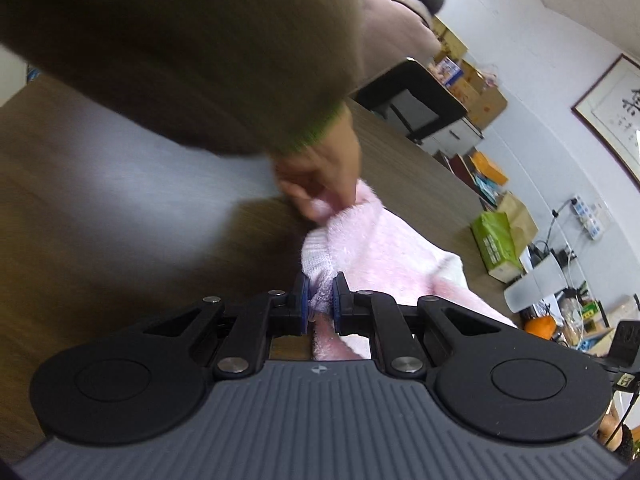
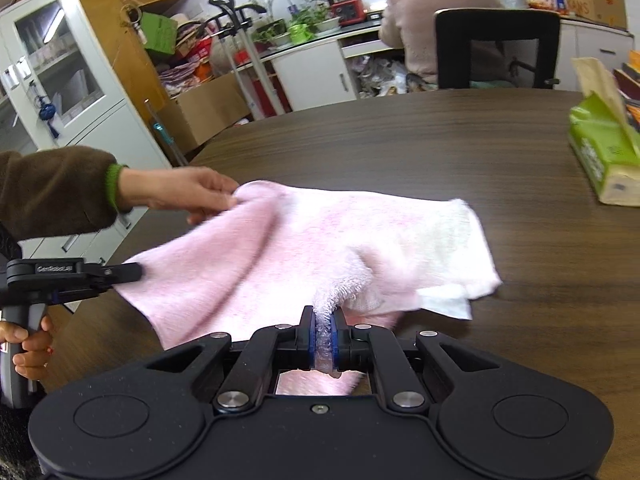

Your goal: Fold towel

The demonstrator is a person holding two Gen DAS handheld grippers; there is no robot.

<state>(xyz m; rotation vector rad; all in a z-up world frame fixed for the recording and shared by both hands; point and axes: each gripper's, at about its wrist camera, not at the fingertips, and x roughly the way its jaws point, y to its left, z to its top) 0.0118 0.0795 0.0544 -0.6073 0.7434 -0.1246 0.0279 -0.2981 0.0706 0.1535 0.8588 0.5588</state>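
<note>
Towel (image 2: 304,240), pink and fluffy with a white end, lies partly on the dark wooden table (image 2: 440,140) and is lifted at its near side. Right at the front of the right view, the right gripper (image 2: 324,340) has its jaws pinched almost shut on a bunched bit of the towel's near edge. A white tag (image 2: 444,300) sticks out from under the towel just beside that spot.

In the left view, the left gripper (image 1: 320,300) is also squeezed nearly closed on a fold of the same towel (image 1: 372,248). From the right view this gripper (image 2: 134,271) shows at the left, biting the towel's left corner, with fingers (image 2: 30,346) wrapped around its handle.

A little further on, a bare hand (image 2: 188,194) in a brown sleeve (image 2: 52,188) with a green cuff pinches the far left corner of the towel.

Further off to the right, a green pack of tissues (image 2: 604,156) rests on the table, well apart from the towel.

Past the table, a person in a pale pink coat (image 2: 436,12) sits in a black chair (image 2: 496,48) facing away.
</note>
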